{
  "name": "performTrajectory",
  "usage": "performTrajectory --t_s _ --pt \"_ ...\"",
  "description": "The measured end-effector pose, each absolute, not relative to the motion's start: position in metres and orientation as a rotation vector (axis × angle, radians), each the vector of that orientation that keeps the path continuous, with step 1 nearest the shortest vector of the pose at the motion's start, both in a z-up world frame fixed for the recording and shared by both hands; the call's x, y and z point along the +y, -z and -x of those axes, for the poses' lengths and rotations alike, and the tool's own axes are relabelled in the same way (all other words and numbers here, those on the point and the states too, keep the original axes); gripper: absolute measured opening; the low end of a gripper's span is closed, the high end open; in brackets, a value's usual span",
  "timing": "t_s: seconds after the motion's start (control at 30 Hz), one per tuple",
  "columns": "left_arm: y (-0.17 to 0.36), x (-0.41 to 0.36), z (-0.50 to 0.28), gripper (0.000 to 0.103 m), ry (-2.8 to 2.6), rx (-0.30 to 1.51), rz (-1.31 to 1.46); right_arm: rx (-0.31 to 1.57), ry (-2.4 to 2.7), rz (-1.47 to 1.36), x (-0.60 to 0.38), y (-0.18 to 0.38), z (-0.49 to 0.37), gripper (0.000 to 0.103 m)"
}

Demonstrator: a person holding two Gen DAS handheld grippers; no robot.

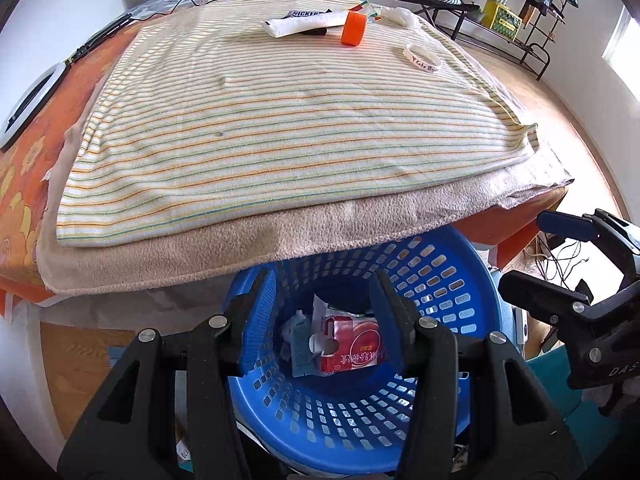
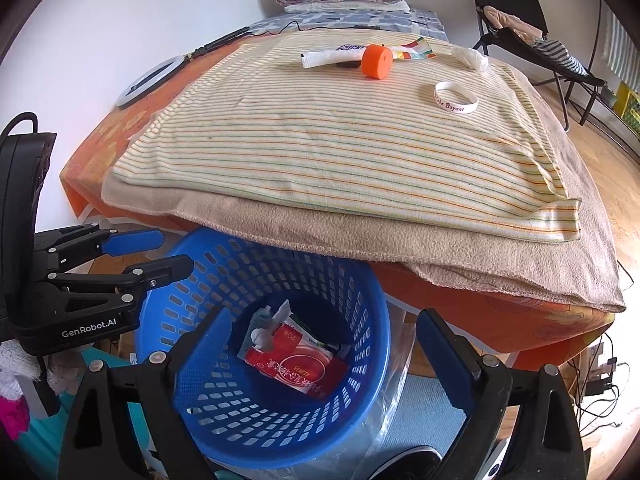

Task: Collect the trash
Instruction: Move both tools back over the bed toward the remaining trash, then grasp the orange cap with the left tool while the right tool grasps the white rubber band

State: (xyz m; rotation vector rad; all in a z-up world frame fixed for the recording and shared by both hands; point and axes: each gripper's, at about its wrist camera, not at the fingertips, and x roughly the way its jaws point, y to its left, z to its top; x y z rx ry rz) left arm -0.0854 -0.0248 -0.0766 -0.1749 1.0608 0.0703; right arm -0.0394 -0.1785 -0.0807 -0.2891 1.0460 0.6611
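Observation:
A blue perforated basket (image 1: 448, 292) (image 2: 256, 272) stands on the floor under the bed's edge. It holds a red carton (image 1: 352, 346) (image 2: 300, 364) and other wrappers. My left gripper (image 1: 324, 300) is open and empty over the basket; it also shows in the right wrist view (image 2: 160, 252). My right gripper (image 2: 320, 340) is open and empty over the basket; it also shows in the left wrist view (image 1: 536, 248). On the striped towel (image 1: 280, 120) (image 2: 340, 140) far off lie a Snickers wrapper (image 1: 306, 13) (image 2: 350, 47), a white rolled tube (image 1: 304, 24) (image 2: 332, 57), a colourful wrapper (image 2: 416, 50) and crumpled tissue (image 1: 400, 16) (image 2: 472, 58).
An orange tape roll (image 1: 354, 28) (image 2: 377, 61) and a white wristband (image 1: 422, 58) (image 2: 456, 97) lie on the towel. A ring light (image 1: 32, 100) (image 2: 150, 80) rests at the bed's left. A folding chair (image 2: 520, 28) and rack (image 1: 520, 8) stand at the right. Cables (image 2: 600, 392) lie on the floor.

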Motion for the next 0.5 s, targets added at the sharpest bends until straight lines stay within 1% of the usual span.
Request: performTrajectory --t_s 0.23,0.5 --pt "0.048 -0.021 0.048 0.050 -0.055 1.016 0.151 1.003 -0.638 0.218 -0.189 0.066 0.022 0.095" --pt "0.011 0.000 -0.019 0.051 -0.055 0.959 0.068 0.955 -0.640 0.184 -0.195 0.047 -0.016 0.095"
